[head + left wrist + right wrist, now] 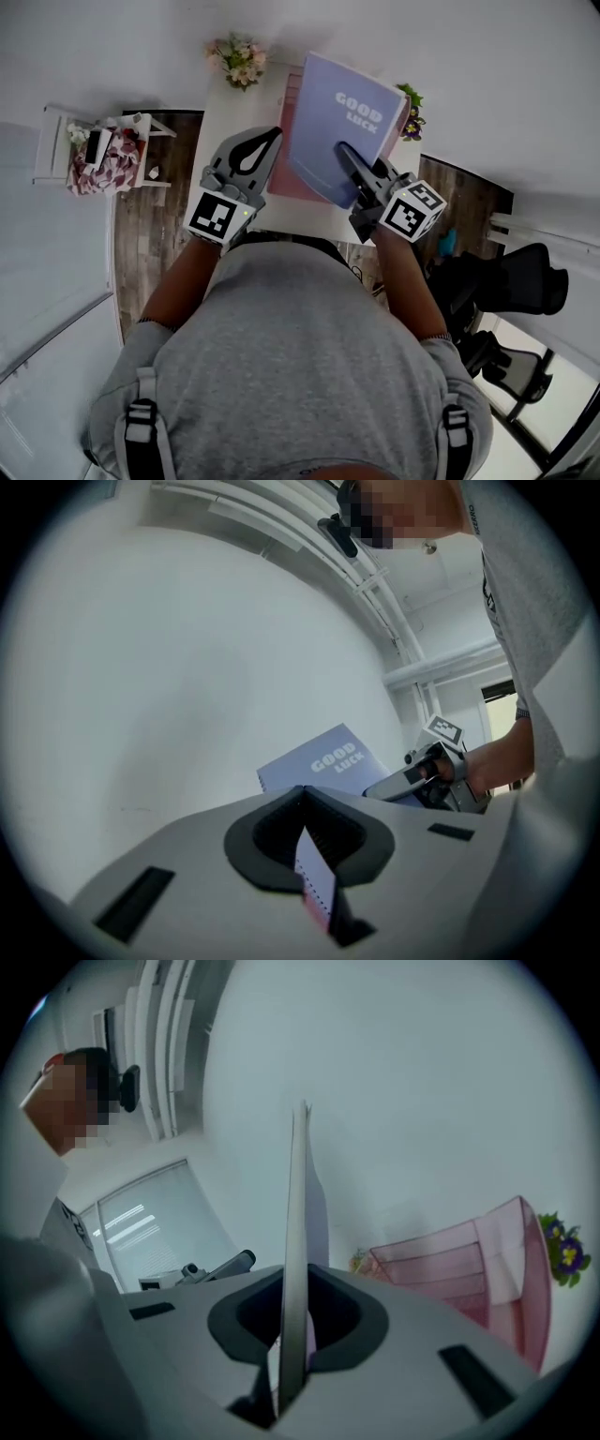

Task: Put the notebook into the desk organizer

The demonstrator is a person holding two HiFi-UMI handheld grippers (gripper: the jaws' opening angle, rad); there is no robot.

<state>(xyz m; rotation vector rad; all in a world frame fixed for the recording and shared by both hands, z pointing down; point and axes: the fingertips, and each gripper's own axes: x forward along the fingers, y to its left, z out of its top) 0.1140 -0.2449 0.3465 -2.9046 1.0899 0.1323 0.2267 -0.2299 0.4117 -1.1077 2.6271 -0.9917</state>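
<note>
A lavender notebook [339, 122] printed "GOOD LUCK" is held tilted above the pink desk organizer [280, 141] on the white table [225, 112]. My right gripper [345, 155] is shut on its near edge. In the right gripper view the notebook [298, 1204] stands edge-on between the jaws of the right gripper [298, 1274], with the organizer [469, 1260] off to the right. My left gripper [272, 136] hangs just left of the organizer, tips together. The left gripper view shows the left gripper [302, 794], the notebook [323, 761] and the right gripper [412, 780]. A pale and pink sliver shows in the left jaws' gap.
A flower bunch [239, 58] stands at the table's far left corner and a purple flower pot [411, 112] at its right edge. A small white rack [103, 155] with loose items stands on the floor to the left. A black office chair [506, 281] is on the right.
</note>
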